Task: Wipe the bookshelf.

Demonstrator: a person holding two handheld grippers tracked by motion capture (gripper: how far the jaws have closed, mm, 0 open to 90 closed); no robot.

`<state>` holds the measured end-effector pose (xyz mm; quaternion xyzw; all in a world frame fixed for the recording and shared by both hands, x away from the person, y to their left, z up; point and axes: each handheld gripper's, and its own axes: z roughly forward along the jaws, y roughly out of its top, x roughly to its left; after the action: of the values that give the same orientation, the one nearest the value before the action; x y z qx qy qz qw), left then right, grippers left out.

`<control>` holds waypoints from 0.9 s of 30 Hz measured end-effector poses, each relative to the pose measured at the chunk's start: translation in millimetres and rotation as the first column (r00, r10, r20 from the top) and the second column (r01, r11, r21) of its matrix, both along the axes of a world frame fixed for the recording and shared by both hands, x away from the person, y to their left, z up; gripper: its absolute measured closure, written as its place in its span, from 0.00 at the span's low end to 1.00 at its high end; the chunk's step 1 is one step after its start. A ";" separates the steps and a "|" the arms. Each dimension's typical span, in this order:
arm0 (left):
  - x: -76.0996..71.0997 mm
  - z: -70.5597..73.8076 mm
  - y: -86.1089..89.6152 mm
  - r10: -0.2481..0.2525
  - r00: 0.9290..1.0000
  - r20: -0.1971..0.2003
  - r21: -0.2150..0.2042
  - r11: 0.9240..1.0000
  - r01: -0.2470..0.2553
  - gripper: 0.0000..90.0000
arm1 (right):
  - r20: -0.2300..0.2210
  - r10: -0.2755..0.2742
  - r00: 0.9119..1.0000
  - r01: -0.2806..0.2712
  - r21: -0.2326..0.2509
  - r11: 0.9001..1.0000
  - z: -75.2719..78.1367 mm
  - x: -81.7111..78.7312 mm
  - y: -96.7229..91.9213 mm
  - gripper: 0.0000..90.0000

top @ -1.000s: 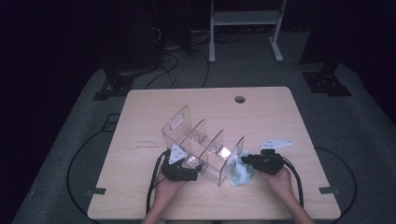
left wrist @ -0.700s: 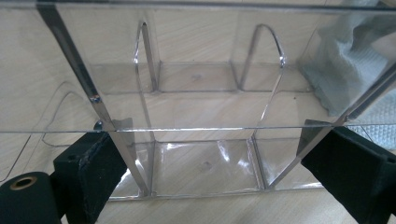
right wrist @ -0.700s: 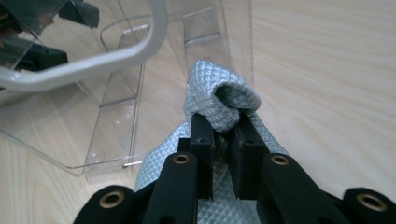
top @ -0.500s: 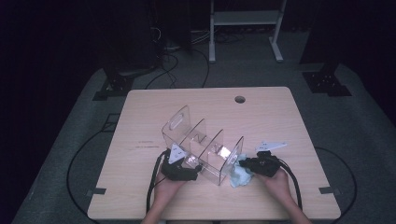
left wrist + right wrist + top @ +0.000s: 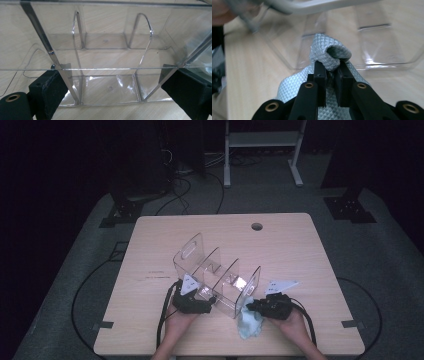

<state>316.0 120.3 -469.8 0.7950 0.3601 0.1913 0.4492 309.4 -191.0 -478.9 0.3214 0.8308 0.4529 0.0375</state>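
A clear acrylic organizer [image 5: 215,270] with upright dividers stands slantwise on the wooden table [image 5: 300,250], near its front. My left gripper [image 5: 200,296] is at the organizer's near-left end. In the left gripper view, its jaws straddle the organizer [image 5: 107,87] widely, with a pad [image 5: 55,92] against each side wall. My right gripper [image 5: 257,309] is at the near-right corner, shut on a bunched light blue cloth [image 5: 249,325]. In the right gripper view, the quilted cloth [image 5: 329,52] bulges over the closed gripper [image 5: 332,67], just in front of the organizer's wall [image 5: 374,50].
A round cable hole [image 5: 256,226] sits near the table's far edge. Both hands rest close to the front edge. Beyond the table, cables [image 5: 190,185] lie on the dark floor, and a white frame [image 5: 260,140] stands there.
My right gripper has drawn the cloth toward the table's front edge and slightly left, along the organizer's end. The left gripper and the organizer have stayed put.
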 end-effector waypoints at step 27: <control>0.0 -0.2 -2.8 0.009 1.000 -0.003 -0.007 1.000 -0.009 0.09 | 0.066 0.124 0.990 -0.120 -0.055 0.991 10.1 -28.7 24.6 0.90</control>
<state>315.9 117.4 -470.0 0.7921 0.3648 0.1909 0.4507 280.7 -166.4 -468.8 0.2529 0.8583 0.4441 0.0467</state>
